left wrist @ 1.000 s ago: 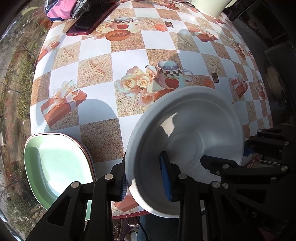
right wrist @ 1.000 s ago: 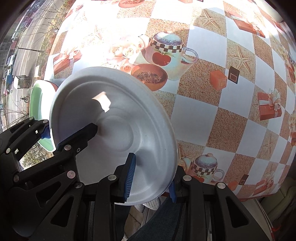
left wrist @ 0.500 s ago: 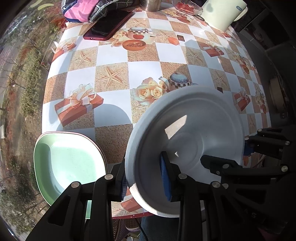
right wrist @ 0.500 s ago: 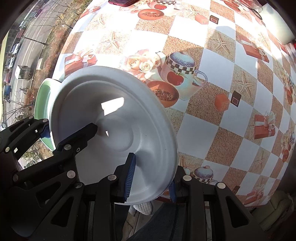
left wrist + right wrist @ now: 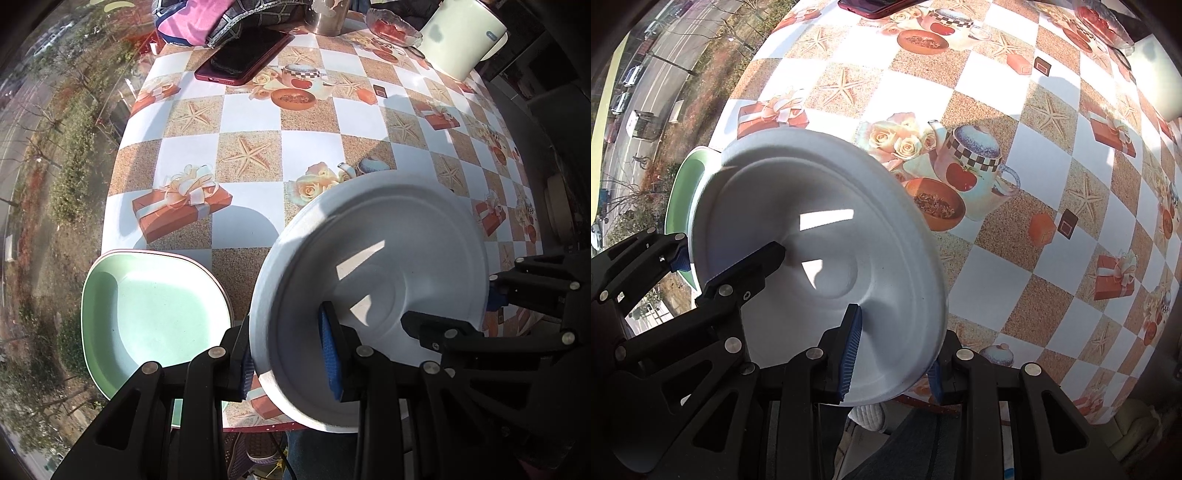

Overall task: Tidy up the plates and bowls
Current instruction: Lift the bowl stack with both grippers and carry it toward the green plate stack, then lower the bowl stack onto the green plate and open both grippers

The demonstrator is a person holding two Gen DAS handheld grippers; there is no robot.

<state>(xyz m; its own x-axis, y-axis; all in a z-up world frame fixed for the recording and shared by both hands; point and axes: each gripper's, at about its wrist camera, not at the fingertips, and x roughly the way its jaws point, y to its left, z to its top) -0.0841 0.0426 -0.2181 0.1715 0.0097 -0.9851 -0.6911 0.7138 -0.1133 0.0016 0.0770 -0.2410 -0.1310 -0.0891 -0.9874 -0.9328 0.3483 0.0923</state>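
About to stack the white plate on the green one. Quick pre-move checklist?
1. Left claw clamped on white plate rim: ok.
2. Right claw clamped on the opposite rim: ok.
3. Plate clear of the table: ok.
4. Green plate top free: ok.
5. Green plate fully on the table: not ok, overhangs the edge.
6. What lies under the green plate: cannot tell, only a pink rim shows.

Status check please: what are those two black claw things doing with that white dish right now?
Both tools clamped on white plate rim, held over table edge. Green plate alongside. Nothing blocking.
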